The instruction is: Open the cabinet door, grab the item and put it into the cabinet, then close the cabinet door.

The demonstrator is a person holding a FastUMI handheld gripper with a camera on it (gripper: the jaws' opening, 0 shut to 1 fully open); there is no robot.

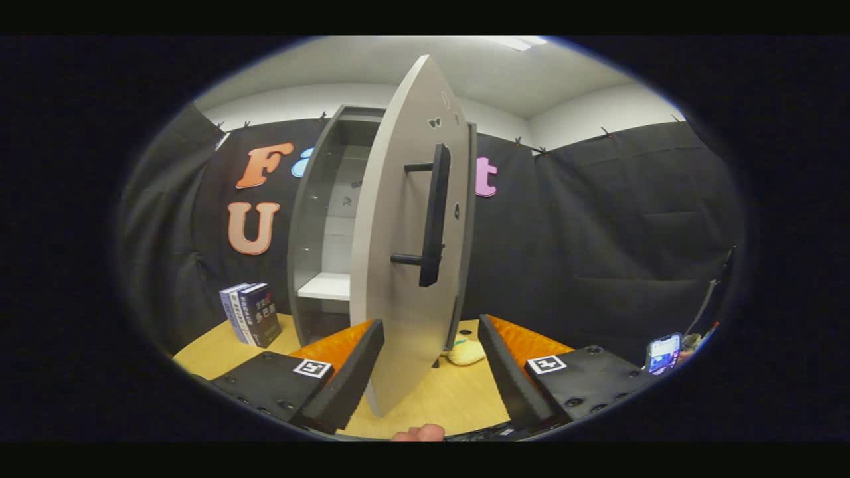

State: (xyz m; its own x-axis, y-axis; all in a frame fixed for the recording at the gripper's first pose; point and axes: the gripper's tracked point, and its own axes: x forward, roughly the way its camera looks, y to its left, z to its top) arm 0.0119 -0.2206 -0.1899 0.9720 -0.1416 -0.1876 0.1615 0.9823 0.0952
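A tall grey cabinet point(319, 219) stands on the wooden table, with a white shelf point(325, 285) inside. Its door point(398, 265) is swung out toward me, edge-on, reaching down between my fingers. A black bar handle point(435, 216) sits on the door's outer face, above and beyond the fingertips. A small pale yellow item point(466, 352) lies on the table behind the door's lower edge, just ahead of my right finger. My gripper point(430, 372) is open, one finger on each side of the door, neither pressing on it.
Two dark books point(252, 313) stand upright on the table to the left of the cabinet. A phone point(665, 353) with a lit screen is at the far right. A fingertip point(418, 433) shows at the near table edge.
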